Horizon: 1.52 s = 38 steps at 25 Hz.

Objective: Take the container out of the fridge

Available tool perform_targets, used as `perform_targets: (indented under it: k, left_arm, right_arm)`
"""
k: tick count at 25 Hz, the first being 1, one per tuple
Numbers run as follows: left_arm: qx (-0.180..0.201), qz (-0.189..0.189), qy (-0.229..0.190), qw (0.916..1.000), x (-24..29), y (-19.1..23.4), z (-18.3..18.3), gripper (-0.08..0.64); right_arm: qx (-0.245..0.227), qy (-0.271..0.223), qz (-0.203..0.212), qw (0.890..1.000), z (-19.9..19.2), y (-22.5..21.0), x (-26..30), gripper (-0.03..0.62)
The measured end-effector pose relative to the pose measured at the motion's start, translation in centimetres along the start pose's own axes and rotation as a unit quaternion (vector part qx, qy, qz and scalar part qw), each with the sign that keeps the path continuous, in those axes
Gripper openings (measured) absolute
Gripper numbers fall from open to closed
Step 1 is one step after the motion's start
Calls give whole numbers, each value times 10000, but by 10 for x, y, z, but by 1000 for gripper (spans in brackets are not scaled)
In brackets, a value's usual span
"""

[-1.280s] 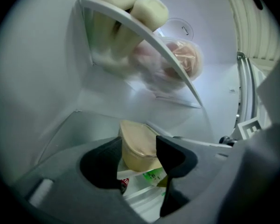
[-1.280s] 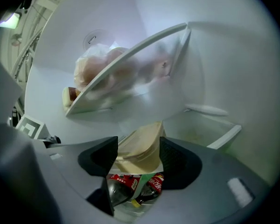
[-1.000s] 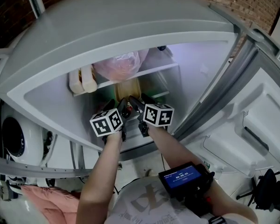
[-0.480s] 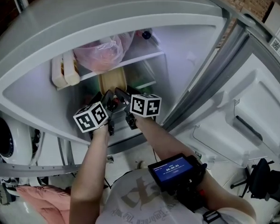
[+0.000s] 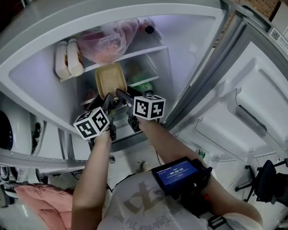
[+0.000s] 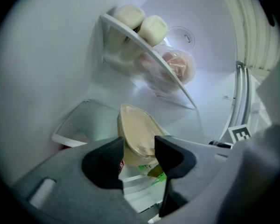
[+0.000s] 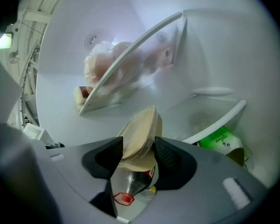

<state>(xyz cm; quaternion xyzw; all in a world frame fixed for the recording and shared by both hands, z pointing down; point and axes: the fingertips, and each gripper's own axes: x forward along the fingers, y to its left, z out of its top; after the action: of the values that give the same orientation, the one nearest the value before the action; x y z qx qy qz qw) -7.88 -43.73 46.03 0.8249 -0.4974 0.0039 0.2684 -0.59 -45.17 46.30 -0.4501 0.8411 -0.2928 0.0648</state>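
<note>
- The container point(image 5: 110, 79), a shallow tan tub with a clear lid, is seen at the centre of the head view. It is tipped up on edge just in front of a glass shelf point(image 6: 84, 122) inside the open fridge point(image 5: 192, 56).
- One end of the tub is clamped by the left hand-held gripper point(image 5: 107, 102); in the left gripper view both pads are pressed against its sides.
- The other end is taken by the right hand-held gripper point(image 5: 122, 96), whose jaws are closing, with the tub's rim between them and touched on both sides.
- Just below the tub, at the lower centre of the right gripper view, a clear bottle with a red cap point(image 7: 130, 185) is seen. A green packet point(image 7: 221, 141) lies at the lower right.
- On the upper shelf, at the upper left of the head view, a pink bag point(image 5: 105, 40) and two pale bottles point(image 5: 68, 59) are kept.
- The open door point(image 5: 249, 104) fills the right of the head view.
- For a clean withdrawal, both grips should be made firm first, since a thin plastic rim is likely to flex.
- The tub is best levelled and drawn straight back, so that the bottle below is not knocked.
</note>
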Motion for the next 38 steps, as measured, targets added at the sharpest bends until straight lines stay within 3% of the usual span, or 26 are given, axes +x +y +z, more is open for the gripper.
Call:
perform_targets:
  k: [15,21,31,38]
  left_arm:
    - [-133,-323,323,9989,-71,-35,-75,202]
    - [-167,-424,262,9986,-96,-51,-102,193]
    - [-259,-172,218,9993,-141,-67,-161,170]
    - [-423,271,233,9985,-183,-85,-216,163]
  right_arm:
    - [-80,-10,-114,9999,-50,21,-89,187]
    - [-48,89,-22,9999,-79,24,-123,184]
    - [-91,573,631,9963,-128,26,-166,175]
    - [-168,1091,1010,9887,-174,31,-209,173]
